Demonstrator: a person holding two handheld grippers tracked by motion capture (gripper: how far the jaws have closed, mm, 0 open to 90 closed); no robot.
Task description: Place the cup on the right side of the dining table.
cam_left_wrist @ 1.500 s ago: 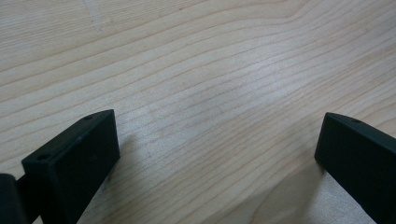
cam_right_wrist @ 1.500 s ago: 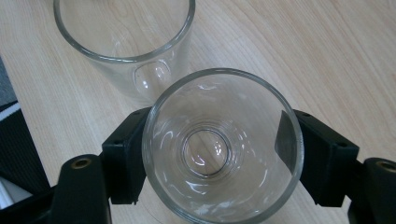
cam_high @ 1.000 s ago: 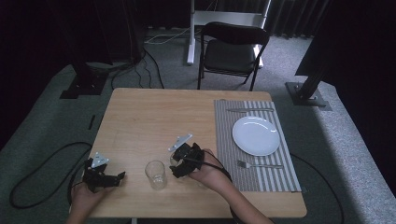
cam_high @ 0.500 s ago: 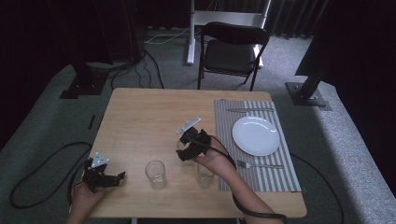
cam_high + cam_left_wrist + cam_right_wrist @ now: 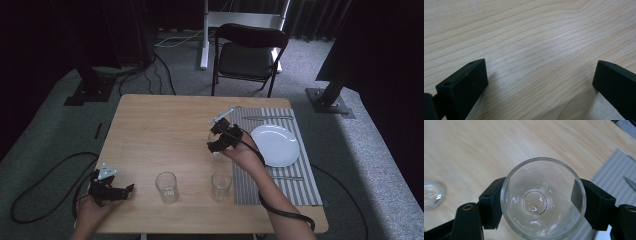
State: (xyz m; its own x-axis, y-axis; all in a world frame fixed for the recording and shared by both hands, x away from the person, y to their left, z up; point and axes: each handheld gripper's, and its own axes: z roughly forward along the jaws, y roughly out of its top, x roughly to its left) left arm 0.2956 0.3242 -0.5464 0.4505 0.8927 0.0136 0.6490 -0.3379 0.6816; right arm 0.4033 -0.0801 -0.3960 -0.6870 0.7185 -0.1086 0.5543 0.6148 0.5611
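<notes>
My right gripper (image 5: 222,138) hangs above the table's middle right, by the left edge of the striped placemat (image 5: 300,187). It is shut on a clear drinking glass (image 5: 543,198), seen from above between the two black jaws of the right gripper (image 5: 539,199). Two more empty glasses stand near the front edge, one (image 5: 166,186) left of centre and one (image 5: 220,185) beside the placemat. My left gripper (image 5: 108,188) rests at the front left corner, open, with bare wood between its jaws, and the left gripper (image 5: 540,77) holds nothing.
A white plate (image 5: 276,145) lies on the placemat, with a knife (image 5: 267,118) beyond it and a fork (image 5: 287,178) in front of it. A black chair (image 5: 247,55) stands behind the table. Cables run across the floor at the left.
My right gripper has lifted a glass from the front of the table and carried it away from the person, towards the placemat. The left gripper has stayed put.
</notes>
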